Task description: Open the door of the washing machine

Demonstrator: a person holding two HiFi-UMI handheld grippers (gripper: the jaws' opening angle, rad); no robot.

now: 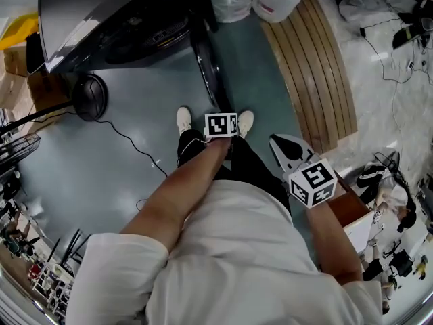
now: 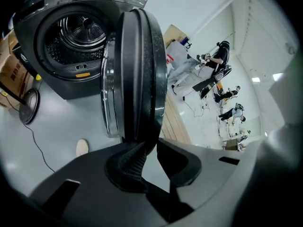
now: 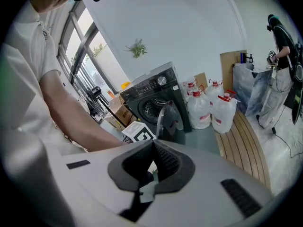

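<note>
The dark front-loading washing machine [image 1: 115,19] stands at the top left, its drum [image 2: 80,37] showing. Its round door [image 1: 206,66] is swung wide and seen edge-on [image 2: 137,74]. My left gripper [image 1: 221,116] reaches out to the door's lower rim. In the left gripper view its jaws [image 2: 150,146] stand slightly apart, the rim against the left pad [image 2: 130,162] and floor showing in the gap. My right gripper [image 1: 284,145] hangs back at the right, shut and empty [image 3: 152,144]. The machine [image 3: 151,96] and door [image 3: 170,119] lie ahead of it.
A curved wooden slatted platform [image 1: 318,73] runs right of the door, with water jugs [image 3: 208,108] at its far end. A floor fan [image 1: 91,97] and its cable lie left. Cardboard boxes [image 1: 20,59] stand beside the machine. People [image 2: 218,60] stand far off. My shoes [image 1: 184,119] are near the door.
</note>
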